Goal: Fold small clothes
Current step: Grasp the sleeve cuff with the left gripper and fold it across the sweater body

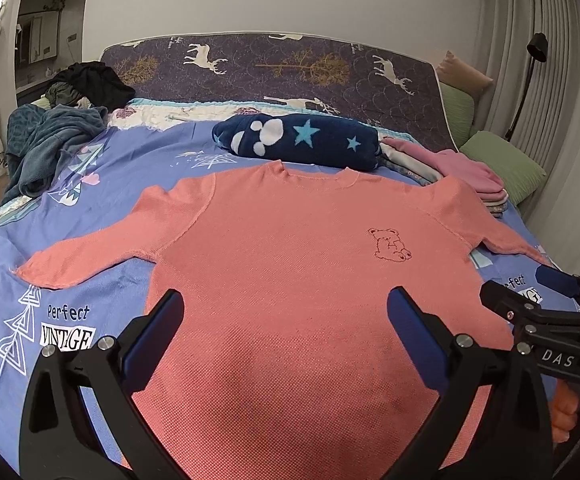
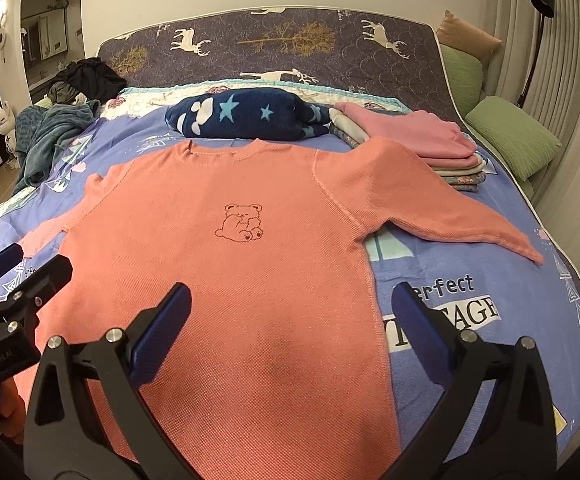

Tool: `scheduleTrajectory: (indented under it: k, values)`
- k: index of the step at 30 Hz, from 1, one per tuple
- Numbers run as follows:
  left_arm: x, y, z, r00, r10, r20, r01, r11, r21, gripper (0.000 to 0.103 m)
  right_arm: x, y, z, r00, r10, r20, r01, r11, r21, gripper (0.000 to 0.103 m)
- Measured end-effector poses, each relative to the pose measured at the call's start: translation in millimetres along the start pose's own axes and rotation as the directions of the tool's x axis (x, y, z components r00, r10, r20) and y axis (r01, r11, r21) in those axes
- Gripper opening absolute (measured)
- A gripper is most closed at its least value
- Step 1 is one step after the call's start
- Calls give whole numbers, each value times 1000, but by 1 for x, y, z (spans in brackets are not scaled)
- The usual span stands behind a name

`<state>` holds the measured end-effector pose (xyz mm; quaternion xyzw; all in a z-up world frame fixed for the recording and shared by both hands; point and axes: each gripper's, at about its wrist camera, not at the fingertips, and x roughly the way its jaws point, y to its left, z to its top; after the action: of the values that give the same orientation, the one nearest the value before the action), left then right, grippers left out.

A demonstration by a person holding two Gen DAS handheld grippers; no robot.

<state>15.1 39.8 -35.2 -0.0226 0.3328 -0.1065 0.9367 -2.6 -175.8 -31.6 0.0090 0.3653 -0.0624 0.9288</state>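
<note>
Where the salmon-pink waffle-knit long-sleeved top [image 1: 290,280] lies flat, sleeves spread, on the blue printed bedspread [image 1: 90,184], the left gripper [image 1: 286,312] hangs over its lower body, jaws wide apart, empty. Right gripper [image 2: 290,308], equally spread, straddles the top's side seam. Folded navy star fleece [image 2: 246,118] and pink stacked clothes [image 2: 417,136] lie beyond the collar.

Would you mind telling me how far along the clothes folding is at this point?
Done: a stack of folded clothes sits at the far right of the bed. In hand: nothing yet; the salmon shirt lies flat, sleeves spread, with the left gripper and right gripper open above its lower part. Left: every fold of this shirt, perhaps also the heap far left.
</note>
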Motion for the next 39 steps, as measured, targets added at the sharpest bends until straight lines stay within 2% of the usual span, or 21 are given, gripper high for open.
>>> scheduleTrajectory:
  k: [14,17,20,23,26,27,29,30,33,34,35,36,38,39]
  values:
    - [13,26,4,999,0,-39,-2,999,-36,102,23,9,3,999,-10,-45,9,1000,-19,101]
    - [18,55,11,999,-1,-40,-3,995,-100,102,28,10,7,999,-1,-48,0,1000,-24,101]
    - [33,114,15,993,107,-48,-115,974,-197,102,33,6,13,999,21,-47,-22,1000,-14,101]
    - [52,180,13,969,226,-97,-245,924,-294,102,36,1,15,999,24,-40,-25,1000,-9,101]
    - [69,252,2,949,267,-167,-313,853,-417,100,40,-6,17,999,27,-41,-27,1000,0,101]
    - [76,276,-4,940,277,-198,-339,822,-458,98,43,-10,17,998,30,-46,-30,1000,8,101]
    - [85,315,-15,925,285,-250,-377,760,-530,86,48,-14,19,998,27,-58,-26,999,22,101]
    - [91,337,-21,916,291,-278,-401,717,-571,84,50,-16,20,998,25,-63,-24,999,28,101]
    - [104,379,-34,886,326,-331,-464,624,-629,76,57,-18,23,997,21,-71,-19,999,37,101]
    - [108,389,-37,882,328,-338,-471,606,-641,70,59,-17,24,997,20,-74,-17,999,34,101]
    - [113,399,-39,881,326,-344,-474,588,-656,59,61,-17,23,997,19,-76,-17,999,31,101]
    - [118,409,-41,884,316,-344,-466,570,-676,52,63,-15,24,997,18,-79,-16,1000,27,101]
    - [126,423,-42,893,298,-338,-450,543,-709,22,66,-13,25,996,18,-85,-17,1000,18,101]
    - [128,427,-40,894,300,-332,-446,537,-716,17,68,-11,24,996,19,-89,-18,1000,14,101]
